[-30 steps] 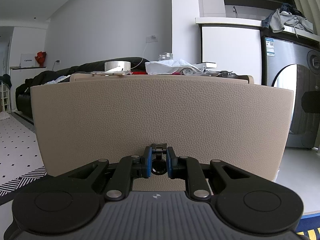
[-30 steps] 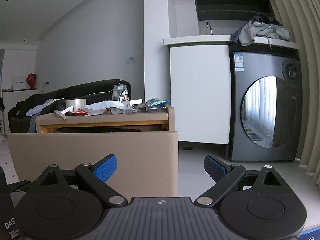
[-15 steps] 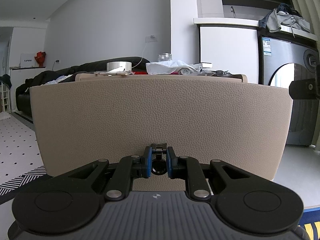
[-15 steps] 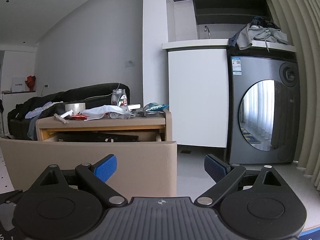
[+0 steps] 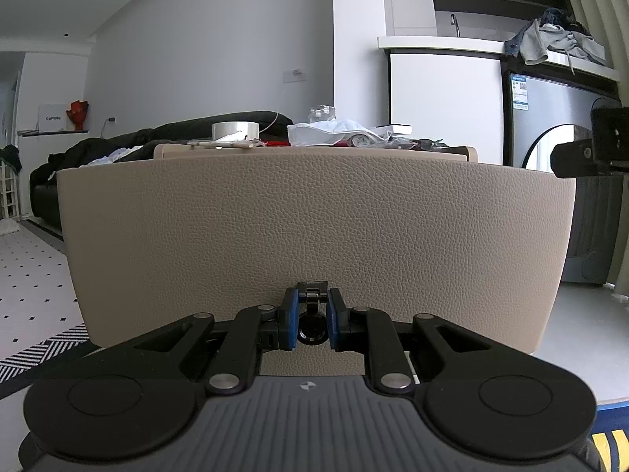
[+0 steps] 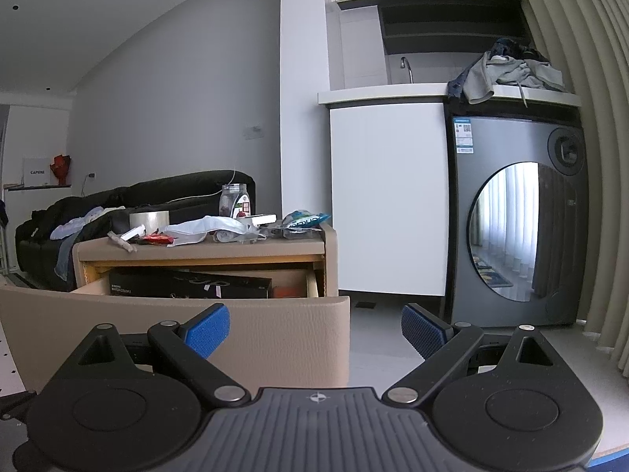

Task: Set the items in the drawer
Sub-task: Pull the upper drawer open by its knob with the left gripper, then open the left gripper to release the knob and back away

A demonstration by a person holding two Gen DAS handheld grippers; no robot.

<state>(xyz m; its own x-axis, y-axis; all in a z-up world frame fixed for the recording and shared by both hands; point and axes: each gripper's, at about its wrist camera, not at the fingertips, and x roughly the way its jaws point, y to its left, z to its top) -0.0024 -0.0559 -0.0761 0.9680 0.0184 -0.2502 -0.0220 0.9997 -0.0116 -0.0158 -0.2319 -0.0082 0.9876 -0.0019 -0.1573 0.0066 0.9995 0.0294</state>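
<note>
Drawer [image 6: 177, 338] pulled further out since 1 s ago; left claw [image 5: 311, 324] clamps its handle [image 5: 311, 303], right claw [image 6: 314, 330] wide, empty. Items [image 6: 188, 232] unplaced on table [image 6: 204, 249].

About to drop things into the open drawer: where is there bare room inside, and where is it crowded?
Inside the drawer, a black box fills the left and middle. The only free patch lies right of it, before the right wall, beside something orange. The nightstand top is crowded with clutter throughout.

The drawer [image 6: 177, 322] has slid further open.
</note>
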